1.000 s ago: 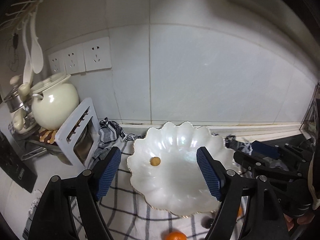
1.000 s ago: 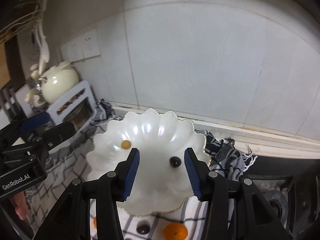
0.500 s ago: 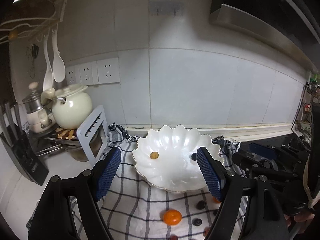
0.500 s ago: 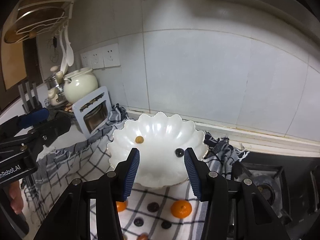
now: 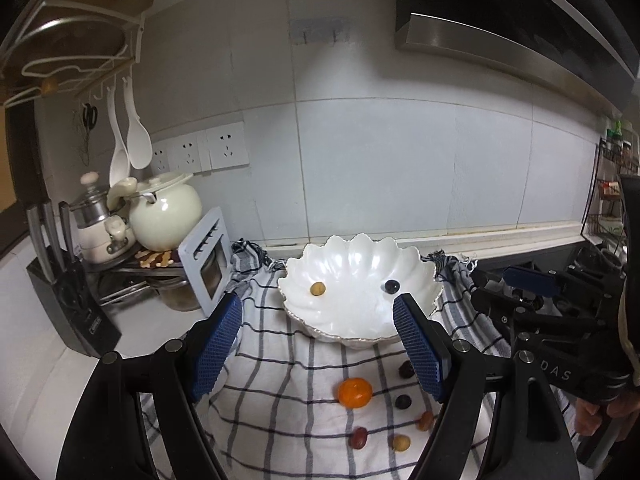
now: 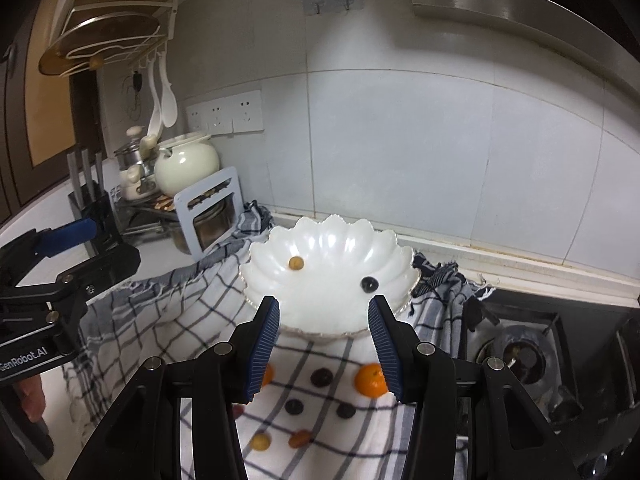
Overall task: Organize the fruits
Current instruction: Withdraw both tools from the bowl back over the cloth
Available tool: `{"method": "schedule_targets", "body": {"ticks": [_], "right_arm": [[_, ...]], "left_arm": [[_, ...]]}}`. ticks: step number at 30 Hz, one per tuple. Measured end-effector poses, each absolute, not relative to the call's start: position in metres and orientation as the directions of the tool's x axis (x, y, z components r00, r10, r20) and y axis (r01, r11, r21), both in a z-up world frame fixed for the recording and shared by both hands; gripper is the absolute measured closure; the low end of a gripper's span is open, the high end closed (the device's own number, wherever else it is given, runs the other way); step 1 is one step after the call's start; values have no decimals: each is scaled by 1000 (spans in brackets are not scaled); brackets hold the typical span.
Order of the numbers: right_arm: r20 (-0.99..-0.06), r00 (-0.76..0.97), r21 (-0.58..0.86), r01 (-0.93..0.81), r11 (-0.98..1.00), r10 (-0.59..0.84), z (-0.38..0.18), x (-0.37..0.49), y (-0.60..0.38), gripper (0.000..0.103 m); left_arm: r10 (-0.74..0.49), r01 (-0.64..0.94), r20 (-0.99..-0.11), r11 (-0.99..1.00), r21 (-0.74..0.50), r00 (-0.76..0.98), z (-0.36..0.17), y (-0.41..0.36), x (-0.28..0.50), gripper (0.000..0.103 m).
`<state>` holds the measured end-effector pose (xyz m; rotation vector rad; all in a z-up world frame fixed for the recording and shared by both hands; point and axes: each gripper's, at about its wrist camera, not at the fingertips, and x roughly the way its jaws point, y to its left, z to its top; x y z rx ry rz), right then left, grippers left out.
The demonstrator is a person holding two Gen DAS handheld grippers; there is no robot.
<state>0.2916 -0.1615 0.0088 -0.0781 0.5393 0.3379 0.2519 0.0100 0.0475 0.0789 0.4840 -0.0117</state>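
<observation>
Nearest, both hand-held tools hang empty above the checked cloth (image 6: 132,332): the left gripper (image 5: 318,350) has its jaws spread wide and the right gripper (image 6: 324,350) holds a narrower gap with nothing between the pads, probably sized for small fruit. Just below and beyond them the loose fruit waits on the cloth, a mandarin (image 5: 355,392) among dark grapes (image 6: 321,377) and tan berries (image 6: 260,441). Farther back sits the scalloped white bowl (image 6: 340,240), likely the collecting dish, since a tan fruit (image 6: 296,263) and a dark grape (image 6: 369,284) lie inside.

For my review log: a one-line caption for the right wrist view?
Open right hand-held gripper above checked cloth, facing white bowl holding two small fruits.
</observation>
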Motion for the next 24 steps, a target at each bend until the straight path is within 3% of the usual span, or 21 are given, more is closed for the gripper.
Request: {"method": "schedule_targets", "body": {"ticks": [24], "right_arm": [[-606, 735, -14, -393, 919, 305, -50, 251, -159, 55]], "left_arm": [[-21, 81, -592, 994, 75, 806, -15, 3, 224, 25]]}}
